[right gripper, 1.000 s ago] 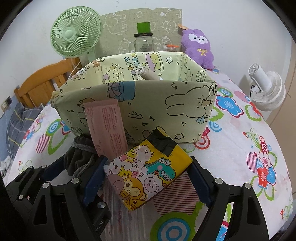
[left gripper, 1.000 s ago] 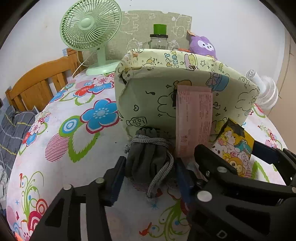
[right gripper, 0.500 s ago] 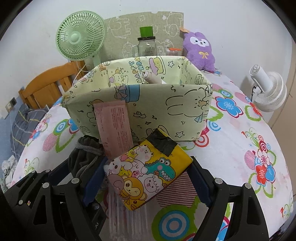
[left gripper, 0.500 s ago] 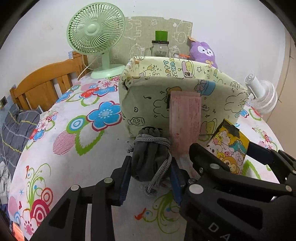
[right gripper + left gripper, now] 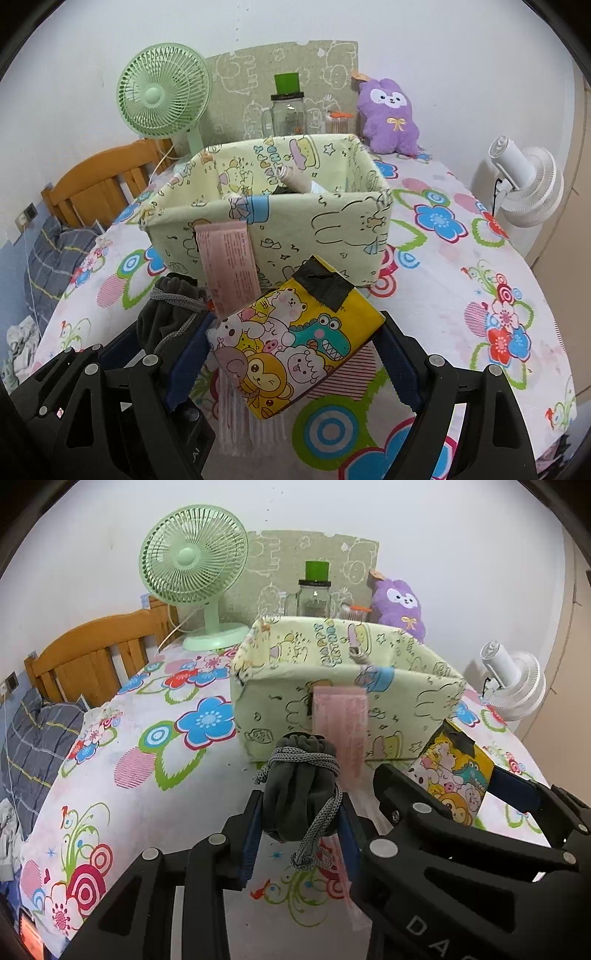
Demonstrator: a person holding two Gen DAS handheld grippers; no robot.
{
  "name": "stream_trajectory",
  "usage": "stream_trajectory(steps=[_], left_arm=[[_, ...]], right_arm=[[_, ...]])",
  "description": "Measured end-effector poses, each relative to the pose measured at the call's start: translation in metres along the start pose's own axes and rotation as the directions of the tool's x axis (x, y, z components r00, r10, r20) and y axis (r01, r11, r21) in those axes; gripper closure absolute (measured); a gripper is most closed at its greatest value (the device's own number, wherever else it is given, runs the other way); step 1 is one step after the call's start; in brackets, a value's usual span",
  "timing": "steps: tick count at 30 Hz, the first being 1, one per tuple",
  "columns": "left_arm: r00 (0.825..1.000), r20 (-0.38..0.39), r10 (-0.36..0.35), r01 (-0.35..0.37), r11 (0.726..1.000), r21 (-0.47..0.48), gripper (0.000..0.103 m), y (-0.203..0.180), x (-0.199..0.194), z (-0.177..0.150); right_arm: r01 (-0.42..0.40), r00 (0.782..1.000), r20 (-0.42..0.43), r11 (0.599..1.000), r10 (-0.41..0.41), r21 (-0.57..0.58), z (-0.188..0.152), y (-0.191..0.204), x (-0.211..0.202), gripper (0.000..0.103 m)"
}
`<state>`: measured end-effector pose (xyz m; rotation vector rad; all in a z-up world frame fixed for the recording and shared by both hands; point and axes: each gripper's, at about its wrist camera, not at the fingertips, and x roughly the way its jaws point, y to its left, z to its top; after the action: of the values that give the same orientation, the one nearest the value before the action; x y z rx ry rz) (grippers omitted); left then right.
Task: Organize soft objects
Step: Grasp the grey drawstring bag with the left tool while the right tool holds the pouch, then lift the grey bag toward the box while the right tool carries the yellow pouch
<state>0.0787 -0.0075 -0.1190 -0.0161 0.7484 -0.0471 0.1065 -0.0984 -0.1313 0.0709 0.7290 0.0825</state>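
My left gripper (image 5: 301, 812) is shut on a grey drawstring pouch (image 5: 295, 794), and the pouch hangs above the flowered tablecloth with its cord dangling. To its right, my right gripper (image 5: 295, 354) is shut on a yellow cartoon-print pack (image 5: 295, 343), held tilted with its black-taped end up. In the right wrist view the grey pouch (image 5: 166, 314) shows at the lower left. A pale green cartoon fabric box (image 5: 406, 709) (image 5: 332, 229) stands just beyond both grippers, with some items inside. A pink flat pack (image 5: 340, 723) (image 5: 229, 266) leans against its front wall.
Behind the box are a green desk fan (image 5: 192, 565), a glass jar with a green lid (image 5: 316, 594) and a purple plush toy (image 5: 399, 605). A white fan (image 5: 513, 686) stands at the right edge. A wooden bed frame (image 5: 92, 653) lies left of the table.
The left jaws closed on the grey pouch and lifted it off the cloth. Both grippers rose and drew back slightly from the box, the right one still carrying the yellow pack.
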Motion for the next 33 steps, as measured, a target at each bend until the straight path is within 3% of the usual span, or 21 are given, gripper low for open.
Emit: stream_trajectory(steps=[33], left_arm=[[0.989,0.141,-0.032,0.028,0.999,0.024,0.064,-0.023,-0.078,0.036]], right_arm=[[0.013,0.988,0.151,1.000,-0.014,0.011,0.034,-0.007,-0.087,0.016]])
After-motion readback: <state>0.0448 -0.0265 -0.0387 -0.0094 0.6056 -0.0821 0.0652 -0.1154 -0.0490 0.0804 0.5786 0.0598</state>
